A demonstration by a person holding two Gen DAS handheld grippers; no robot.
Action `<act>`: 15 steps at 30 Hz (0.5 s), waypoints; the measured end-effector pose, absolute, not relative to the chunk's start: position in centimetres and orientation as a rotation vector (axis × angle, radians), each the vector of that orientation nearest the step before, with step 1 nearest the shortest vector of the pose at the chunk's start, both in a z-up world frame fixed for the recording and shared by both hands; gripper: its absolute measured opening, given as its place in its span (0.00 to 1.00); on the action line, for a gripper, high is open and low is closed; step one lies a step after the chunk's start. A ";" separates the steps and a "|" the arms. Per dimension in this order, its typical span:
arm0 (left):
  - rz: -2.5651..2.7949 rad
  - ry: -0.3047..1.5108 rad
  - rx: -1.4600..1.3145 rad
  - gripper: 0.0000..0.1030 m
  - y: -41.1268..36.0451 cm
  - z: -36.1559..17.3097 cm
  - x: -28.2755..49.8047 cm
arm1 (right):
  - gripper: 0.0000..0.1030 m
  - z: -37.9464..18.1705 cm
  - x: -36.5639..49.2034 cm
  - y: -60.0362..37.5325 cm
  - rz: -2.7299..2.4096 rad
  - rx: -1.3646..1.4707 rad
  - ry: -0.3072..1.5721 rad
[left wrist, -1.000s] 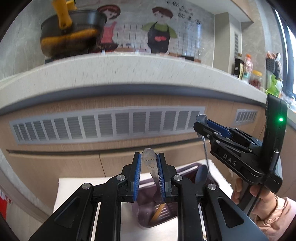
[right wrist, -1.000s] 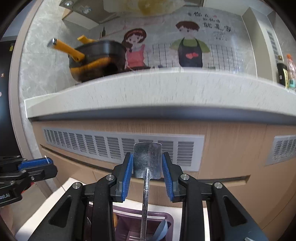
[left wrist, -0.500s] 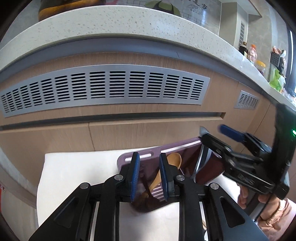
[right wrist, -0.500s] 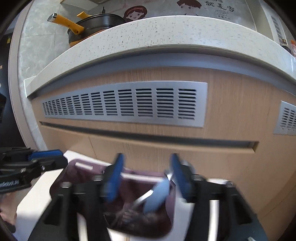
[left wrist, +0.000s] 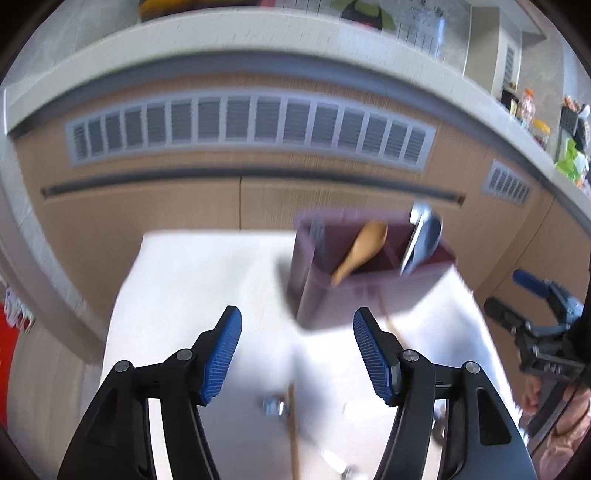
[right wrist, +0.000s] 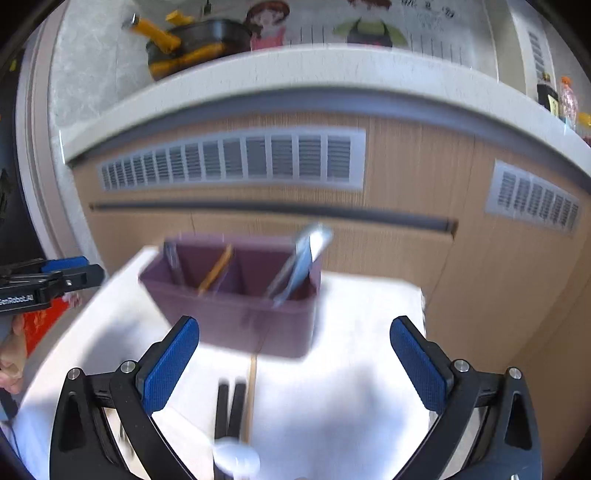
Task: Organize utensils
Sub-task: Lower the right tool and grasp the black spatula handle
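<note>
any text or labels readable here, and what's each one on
"GenRobot.AI": white lettering on the black body of the left gripper, seen at the left edge of the right wrist view; its first letter is cut off by the frame edge.
Dark characters on the cartoon wall panel behind the white speckled countertop: too blurred to read.
Labels on the bottles at the far right of the countertop: too small to read.

- Pale speckled stone countertop (right wrist: 332, 70), rounded edge, grey band beneath.
- Light wood cabinet front (right wrist: 406, 177) with grey slatted vent grilles (right wrist: 236, 158).
- Cartoon-figure wall backsplash (right wrist: 369, 18) behind.
- Bright daylight on white table surface (left wrist: 192, 280).
</note>
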State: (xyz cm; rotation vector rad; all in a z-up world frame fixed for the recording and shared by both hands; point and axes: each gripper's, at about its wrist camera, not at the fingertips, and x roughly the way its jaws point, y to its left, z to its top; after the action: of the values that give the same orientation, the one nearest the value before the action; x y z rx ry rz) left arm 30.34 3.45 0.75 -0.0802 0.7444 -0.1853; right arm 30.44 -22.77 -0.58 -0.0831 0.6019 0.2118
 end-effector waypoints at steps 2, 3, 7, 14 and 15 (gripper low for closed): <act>-0.183 0.792 -0.086 0.62 3.9 -0.5 29.3 | 1.00 -1.7 29.5 -22.4 0.155 -0.140 0.614; -0.185 0.816 -0.089 0.62 4.1 -1.3 28.7 | 1.00 -2.2 29.0 -22.1 0.131 -0.177 0.625; -0.176 0.892 -0.082 0.62 4.8 -3.7 26.8 | 1.00 -3.9 27.7 -21.4 0.121 -0.247 0.689; -0.211 0.948 -0.105 0.62 5.5 -6.0 25.0 | 1.00 -6.6 26.4 -20.5 0.274 -0.183 0.794; -0.226 0.957 -0.108 0.62 5.4 -6.3 25.0 | 1.00 -6.9 26.3 -20.0 0.282 -0.194 0.792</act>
State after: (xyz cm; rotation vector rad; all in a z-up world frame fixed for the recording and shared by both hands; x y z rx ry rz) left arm 24.97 5.45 -6.29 -0.1079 0.9572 -0.2261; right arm 26.32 -20.00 -6.95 -0.1938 0.7919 0.2818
